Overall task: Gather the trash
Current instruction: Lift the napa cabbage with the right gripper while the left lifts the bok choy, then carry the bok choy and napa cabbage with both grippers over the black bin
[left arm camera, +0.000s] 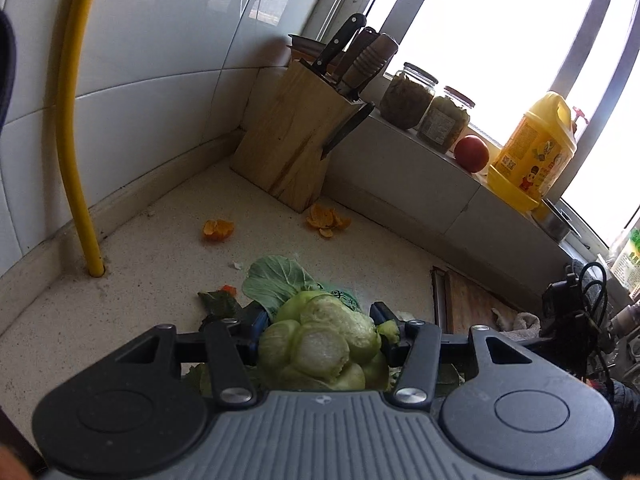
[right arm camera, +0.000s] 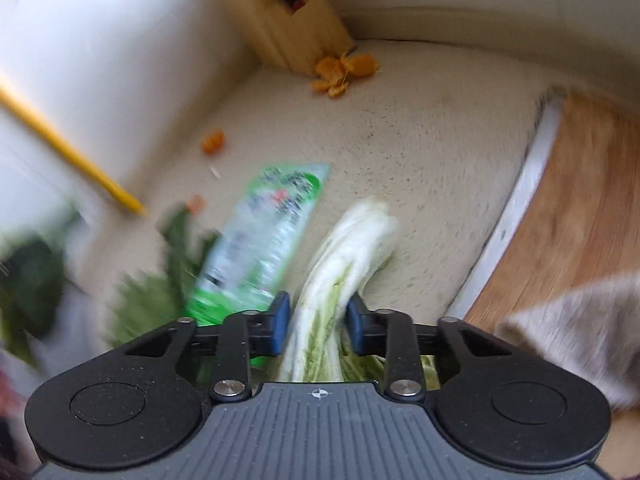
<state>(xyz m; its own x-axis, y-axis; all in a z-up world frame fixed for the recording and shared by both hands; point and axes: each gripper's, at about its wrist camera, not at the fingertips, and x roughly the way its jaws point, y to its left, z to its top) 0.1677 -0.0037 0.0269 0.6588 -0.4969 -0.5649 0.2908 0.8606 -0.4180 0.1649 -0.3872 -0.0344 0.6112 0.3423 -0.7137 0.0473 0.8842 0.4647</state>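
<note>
While the left wrist camera looks toward a tiled corner, the left gripper (left arm camera: 320,330) has its fingers (left arm camera: 256,322) pressed against both sides of a cabbage stump (left arm camera: 324,346), the cut pale-green leaf bases facing the lens. Beyond the stump a loose green leaf (left arm camera: 274,282) lies on the speckled tabletop (left arm camera: 160,272) with a bit of green printed wrapper showing beside it. Farther back sit two lots of orange peel: a small piece (left arm camera: 218,229) out in the open and a larger heap (left arm camera: 327,218) touching the foot of the wooden knife block (left arm camera: 292,144). A yellow hose (left arm camera: 72,128) runs down the wall into the tabletop. On the window ledge stand two glass jars (left arm camera: 426,110), a tomato (left arm camera: 472,153) and a yellow bottle (left arm camera: 534,152). A wooden cutting board (left arm camera: 476,304) lies to the right.

Through the right wrist camera, which is smeared by motion blur, the right gripper (right arm camera: 318,320) has its fingers (right arm camera: 282,318) narrowed onto a strip of pale napa cabbage leaves (right arm camera: 348,256), gripped near the stalk end, with the tips reaching forward over the tabletop (right arm camera: 420,152). Just left of it lies a green-and-clear plastic wrapper (right arm camera: 264,232), partly over dark green leaf scraps (right arm camera: 176,240). The orange peel heap (right arm camera: 344,70) rests against the knife block (right arm camera: 292,20), and the smaller piece (right arm camera: 213,141) lies apart from it. The cutting board (right arm camera: 572,216) fills the right side, with a grey cloth (right arm camera: 580,324) over its near edge
</note>
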